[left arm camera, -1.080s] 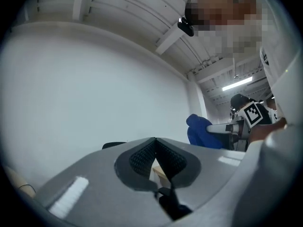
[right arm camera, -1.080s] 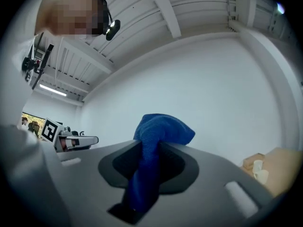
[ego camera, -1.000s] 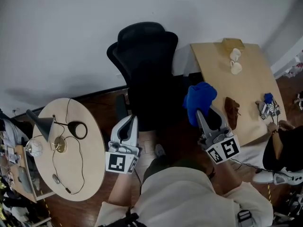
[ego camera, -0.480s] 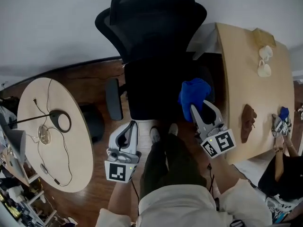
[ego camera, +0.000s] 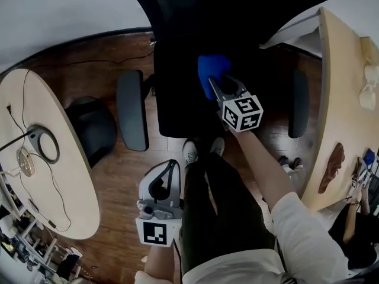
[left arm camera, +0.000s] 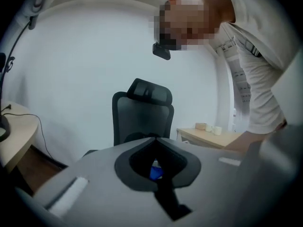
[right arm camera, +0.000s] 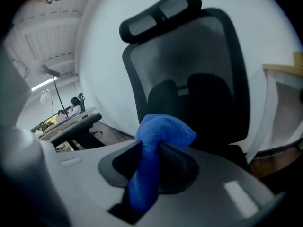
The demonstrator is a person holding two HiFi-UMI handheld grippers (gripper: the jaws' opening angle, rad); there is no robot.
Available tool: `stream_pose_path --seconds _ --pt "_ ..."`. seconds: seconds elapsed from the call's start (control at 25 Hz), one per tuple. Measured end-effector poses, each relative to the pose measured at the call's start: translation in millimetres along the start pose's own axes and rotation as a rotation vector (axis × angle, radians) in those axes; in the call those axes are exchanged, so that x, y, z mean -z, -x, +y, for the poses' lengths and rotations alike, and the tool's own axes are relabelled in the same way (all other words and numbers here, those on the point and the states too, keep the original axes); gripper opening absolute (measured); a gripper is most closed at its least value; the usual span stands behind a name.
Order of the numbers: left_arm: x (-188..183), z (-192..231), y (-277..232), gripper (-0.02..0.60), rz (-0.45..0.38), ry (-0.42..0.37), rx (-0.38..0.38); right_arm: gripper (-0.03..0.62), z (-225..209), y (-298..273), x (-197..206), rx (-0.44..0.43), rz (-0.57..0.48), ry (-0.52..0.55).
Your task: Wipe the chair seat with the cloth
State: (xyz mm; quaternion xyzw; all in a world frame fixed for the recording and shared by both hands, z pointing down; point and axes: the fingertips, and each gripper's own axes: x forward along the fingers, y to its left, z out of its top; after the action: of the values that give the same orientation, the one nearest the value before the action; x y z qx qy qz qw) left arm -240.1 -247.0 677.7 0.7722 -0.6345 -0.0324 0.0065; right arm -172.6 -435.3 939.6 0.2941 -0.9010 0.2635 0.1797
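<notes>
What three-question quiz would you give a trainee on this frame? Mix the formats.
1. Multiple choice: what does the right claw grip?
A) a crumpled blue cloth
B) a spray bottle
C) nothing

2. True or false: the left claw is clamped on a sponge.

3. Short answer: in the head view, over which part of the black mesh-backed office chair is the cloth held?

Key
1. A. The cloth is pinched between the jaws.
2. False. Its jaws are together with nothing between them.
3. The seat.
</notes>
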Motion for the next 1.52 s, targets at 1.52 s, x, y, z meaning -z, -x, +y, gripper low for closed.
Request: stream_pose_path --seconds 1.52 --pt "47 -55 -2 0.031 0.037 0.06 0.137 0.095 -249 -28 84 0.383 0.305 -0.188"
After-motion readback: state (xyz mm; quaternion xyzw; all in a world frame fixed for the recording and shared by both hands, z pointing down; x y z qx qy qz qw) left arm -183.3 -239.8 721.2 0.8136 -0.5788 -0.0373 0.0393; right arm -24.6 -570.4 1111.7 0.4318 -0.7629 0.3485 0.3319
